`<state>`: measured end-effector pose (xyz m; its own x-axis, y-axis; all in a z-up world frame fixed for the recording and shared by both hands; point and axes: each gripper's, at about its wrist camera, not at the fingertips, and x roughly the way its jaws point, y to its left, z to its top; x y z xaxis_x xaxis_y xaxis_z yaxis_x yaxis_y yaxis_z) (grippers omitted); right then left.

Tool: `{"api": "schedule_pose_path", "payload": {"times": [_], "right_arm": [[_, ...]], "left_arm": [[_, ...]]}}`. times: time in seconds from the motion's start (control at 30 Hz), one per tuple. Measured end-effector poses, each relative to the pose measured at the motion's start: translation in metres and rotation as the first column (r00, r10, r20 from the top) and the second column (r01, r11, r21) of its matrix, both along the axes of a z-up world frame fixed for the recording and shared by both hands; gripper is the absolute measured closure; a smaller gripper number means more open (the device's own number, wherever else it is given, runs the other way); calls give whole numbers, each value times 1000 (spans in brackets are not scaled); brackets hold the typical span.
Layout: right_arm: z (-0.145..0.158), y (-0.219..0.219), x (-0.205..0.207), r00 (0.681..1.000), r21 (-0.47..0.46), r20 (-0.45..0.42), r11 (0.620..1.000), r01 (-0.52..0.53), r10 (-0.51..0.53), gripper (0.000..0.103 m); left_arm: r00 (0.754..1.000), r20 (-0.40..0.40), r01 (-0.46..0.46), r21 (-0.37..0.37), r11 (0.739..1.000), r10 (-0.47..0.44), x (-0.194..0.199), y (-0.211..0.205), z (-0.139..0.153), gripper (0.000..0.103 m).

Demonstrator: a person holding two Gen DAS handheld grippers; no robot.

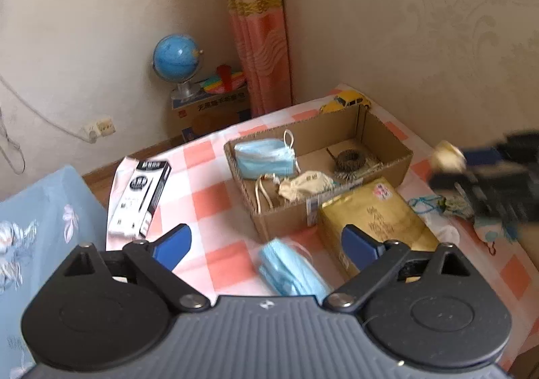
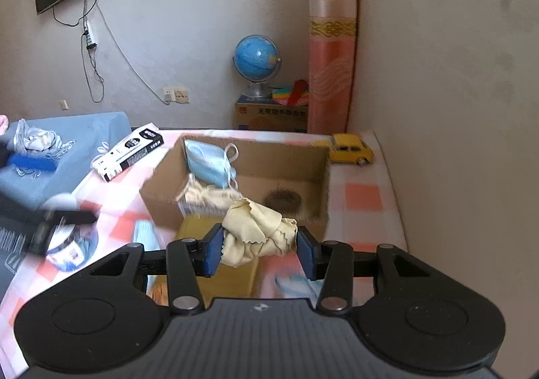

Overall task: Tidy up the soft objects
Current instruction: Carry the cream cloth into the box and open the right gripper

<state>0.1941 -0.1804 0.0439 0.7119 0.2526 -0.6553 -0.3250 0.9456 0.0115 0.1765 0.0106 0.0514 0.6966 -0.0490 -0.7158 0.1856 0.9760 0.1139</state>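
Your right gripper (image 2: 259,246) clamps the yellow cloth (image 2: 257,232) just short of the cardboard box (image 1: 387,160); release early and it lands outside. Your left gripper (image 1: 266,244) stands wide, empty, above a loose face mask (image 1: 291,269).

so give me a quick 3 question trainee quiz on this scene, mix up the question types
1. True or false: the right gripper is empty.
2. Which of these lies in the cardboard box? A) yellow toy car B) blue face mask C) gold packet
3. Fill in: the stack of blue masks on the checked tablecloth lies in front of the open left ____.

Key:
1. False: its fingers are shut on a crumpled yellow cloth.
2. B: a blue face mask leans in the box's far left corner; the yellow toy car and gold packet sit outside.
3. gripper.
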Motion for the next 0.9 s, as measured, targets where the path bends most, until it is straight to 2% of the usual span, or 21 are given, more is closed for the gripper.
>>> {"api": "schedule_pose_path", "payload": {"times": [0.27, 0.43, 0.5, 0.53, 0.57, 0.7, 0.9], "right_arm": [[-1, 28, 76, 999, -20, -41, 999, -33, 32, 53], [-2, 46, 119, 998, -18, -51, 999, -32, 31, 51], [-3, 50, 133, 998, -13, -51, 1000, -23, 23, 34], [-4, 51, 137, 999, -15, -50, 1000, -20, 19, 12], [-4, 52, 139, 999, -17, -39, 1000, -15, 14, 0], [0, 46, 134, 1000, -7, -26, 1000, -4, 3, 0], [9, 29, 98, 999, -2, -13, 1000, 30, -30, 0]], "left_arm": [[999, -7, -42, -109, 993, 42, -32, 10, -9, 7], [997, -23, -77, -91, 993, 76, -42, 10, -17, 7], [995, -31, -97, -94, 991, 94, -44, 11, -21, 7], [994, -36, -101, -95, 990, 98, -46, 12, -22, 7], [994, -40, -105, -96, 990, 102, -47, 13, -24, 7], [992, -50, -117, -96, 989, 112, -49, 16, -27, 7], [991, -37, -128, -111, 986, 125, -51, 19, -26, 7]]}}
